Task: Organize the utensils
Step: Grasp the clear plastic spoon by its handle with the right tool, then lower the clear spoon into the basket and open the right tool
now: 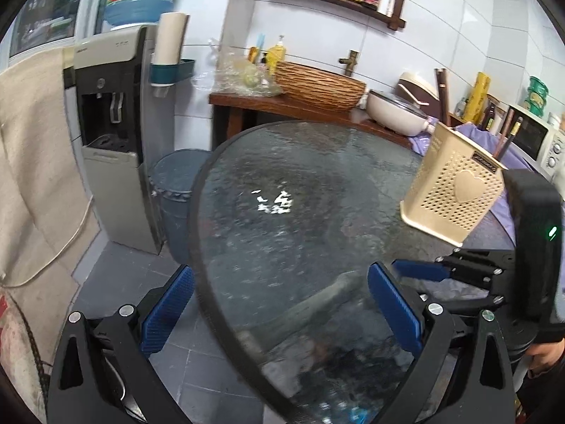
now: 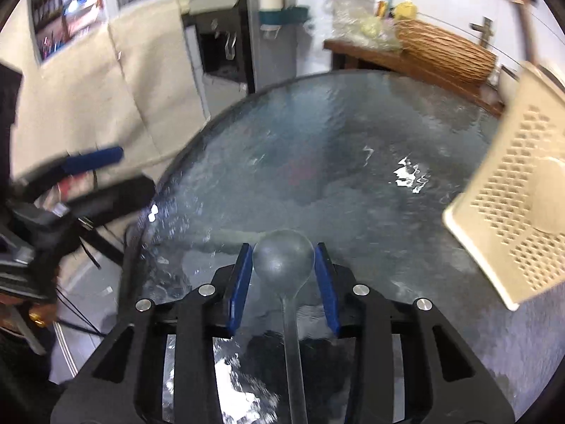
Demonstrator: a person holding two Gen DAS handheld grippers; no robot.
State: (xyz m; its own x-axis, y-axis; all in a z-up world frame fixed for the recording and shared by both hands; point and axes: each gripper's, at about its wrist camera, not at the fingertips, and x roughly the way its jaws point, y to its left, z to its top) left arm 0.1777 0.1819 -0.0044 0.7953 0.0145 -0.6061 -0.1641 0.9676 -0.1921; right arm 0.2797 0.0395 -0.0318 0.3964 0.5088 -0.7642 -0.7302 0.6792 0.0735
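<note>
Left wrist view: round glass table (image 1: 300, 183) beside water dispenser (image 1: 113, 134).

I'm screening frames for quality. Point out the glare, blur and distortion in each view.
Left wrist: fisheye bends the table rim, white glare sits mid-glass, and the holder is sharp. Right wrist: motion blur smears the left gripper and the room behind, glare streaks the glass, the holder is soft and cropped, and the spoon stays fairly crisp.
</note>
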